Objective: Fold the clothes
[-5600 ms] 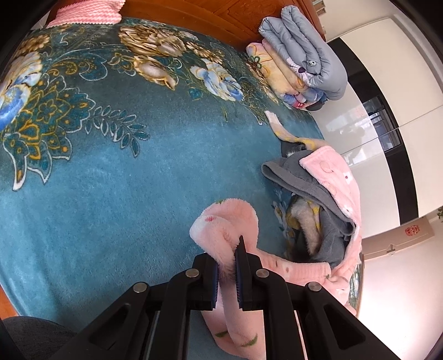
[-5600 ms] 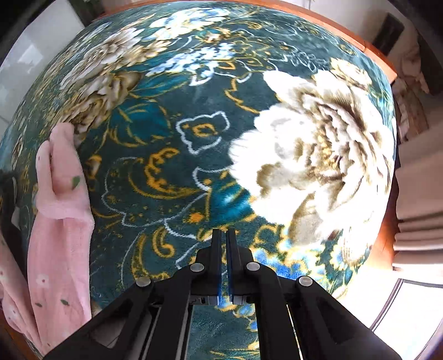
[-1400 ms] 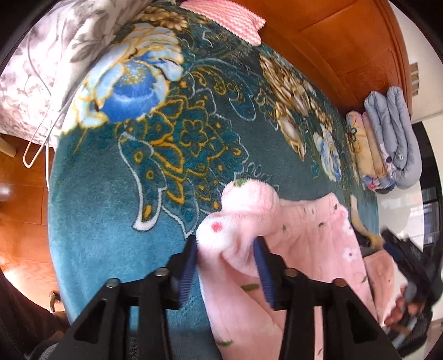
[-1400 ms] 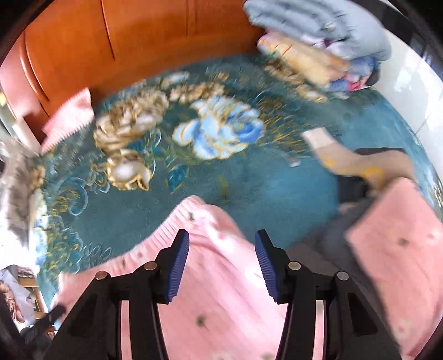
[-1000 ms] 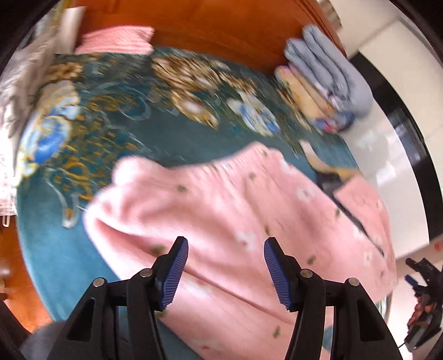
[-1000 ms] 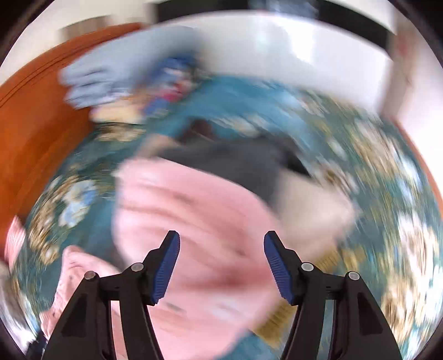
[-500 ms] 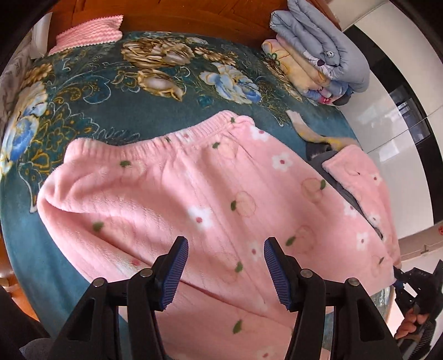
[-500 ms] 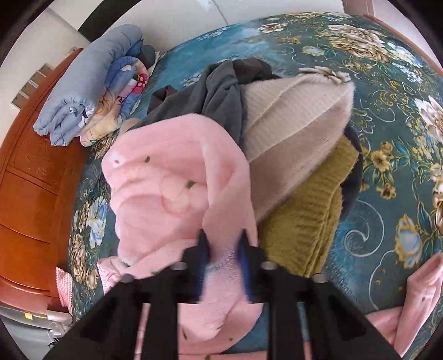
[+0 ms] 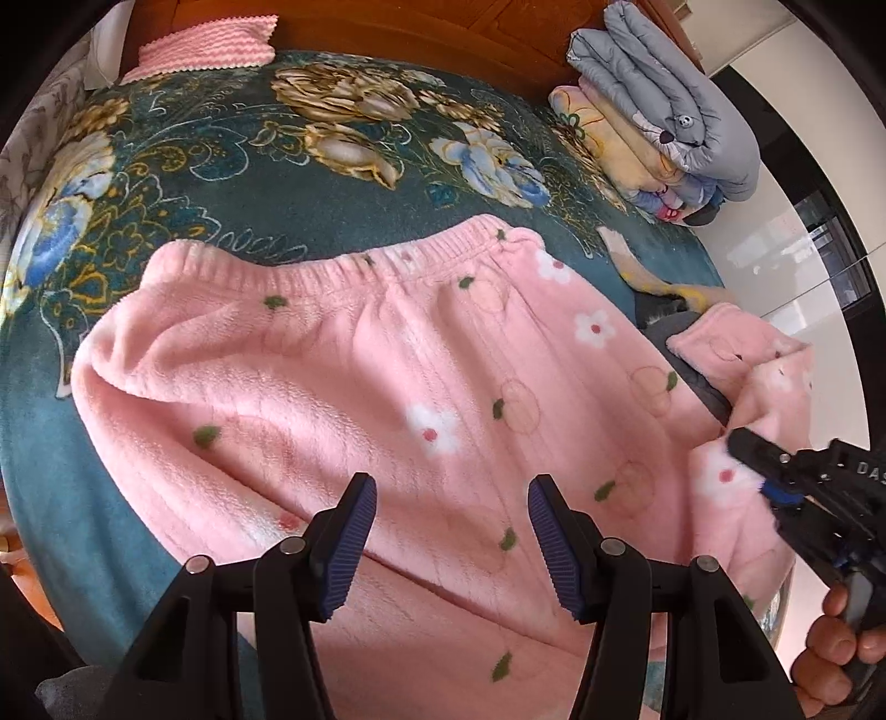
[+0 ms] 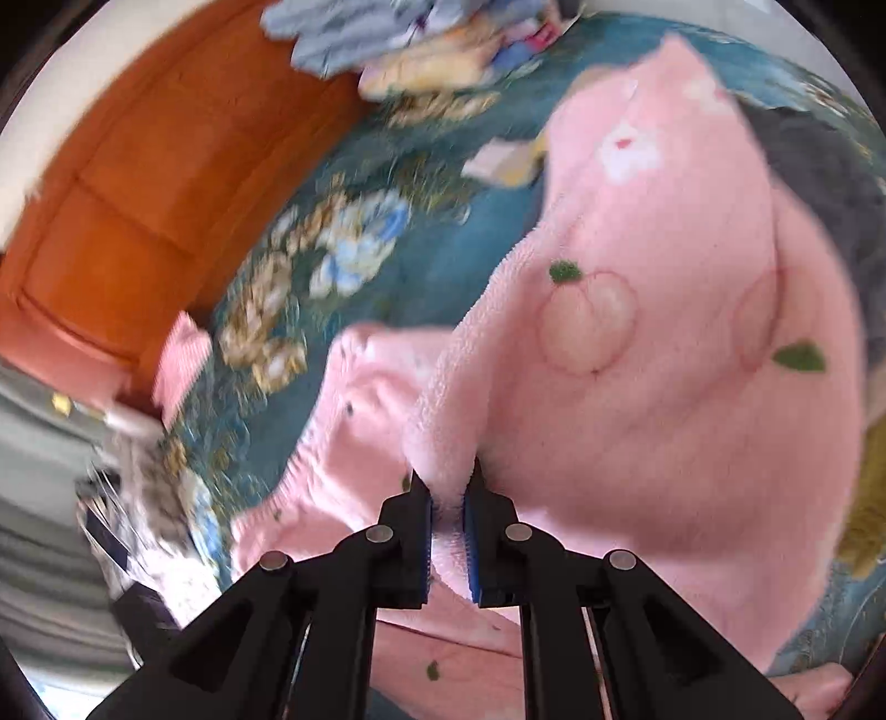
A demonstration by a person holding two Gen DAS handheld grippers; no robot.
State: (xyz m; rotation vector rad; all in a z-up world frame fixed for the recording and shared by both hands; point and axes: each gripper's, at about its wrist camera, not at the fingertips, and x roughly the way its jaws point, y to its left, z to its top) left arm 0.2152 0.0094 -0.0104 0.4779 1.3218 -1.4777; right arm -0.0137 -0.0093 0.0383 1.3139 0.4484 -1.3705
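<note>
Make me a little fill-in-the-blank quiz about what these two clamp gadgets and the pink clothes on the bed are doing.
1. The left hand-held gripper hangs over the pink pajama pants with its jaws ____.
2. The right hand-held gripper is shut on a fold of ____ fleece.
3. The pants lie on a floral ____ blanket.
4. Past the pants, folded quilts are stacked against the ____ headboard.

Missing words: open; pink; teal; wooden

Pink flower-print pants (image 9: 421,387) on teal floral blanket (image 9: 266,183)
</note>
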